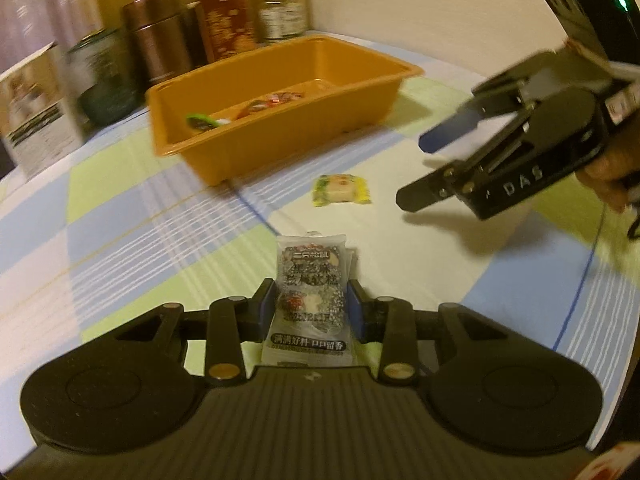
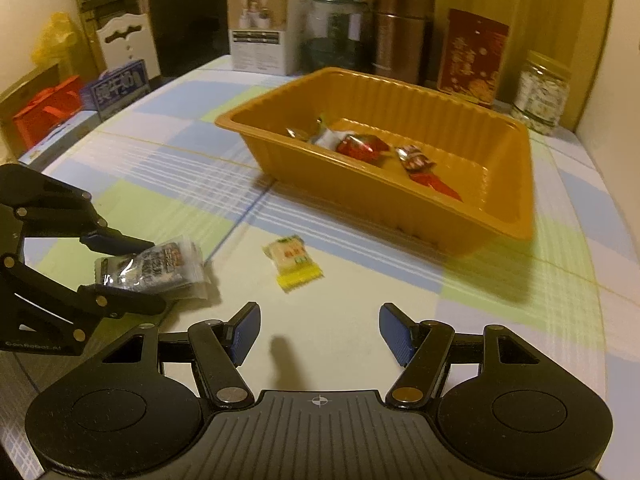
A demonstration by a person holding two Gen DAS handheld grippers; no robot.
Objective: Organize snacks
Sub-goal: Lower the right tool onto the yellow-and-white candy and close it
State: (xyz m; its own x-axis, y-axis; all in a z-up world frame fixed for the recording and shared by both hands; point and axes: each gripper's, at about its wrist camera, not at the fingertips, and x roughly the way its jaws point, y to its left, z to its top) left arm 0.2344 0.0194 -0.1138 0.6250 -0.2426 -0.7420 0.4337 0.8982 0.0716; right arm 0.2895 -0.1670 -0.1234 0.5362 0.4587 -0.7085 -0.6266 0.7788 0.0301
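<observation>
My left gripper (image 1: 312,304) is shut on a black-and-white sesame snack packet (image 1: 310,280), held just above the checked tablecloth; it also shows at the left of the right wrist view (image 2: 152,266). My right gripper (image 2: 318,334) is open and empty, hovering above the cloth near a small yellow-green wrapped snack (image 2: 294,262), which also shows in the left wrist view (image 1: 340,189). An orange plastic tray (image 2: 516,184) stands beyond, holding several wrapped snacks (image 2: 360,146). The right gripper (image 1: 416,172) shows open at the right of the left wrist view.
Tins, a jar (image 2: 542,92) and a white box (image 2: 264,28) stand along the back of the table behind the tray (image 1: 192,96). Bags and boxes (image 2: 48,112) lie off the table's left edge. The cloth (image 2: 360,320) is checked blue, green and white.
</observation>
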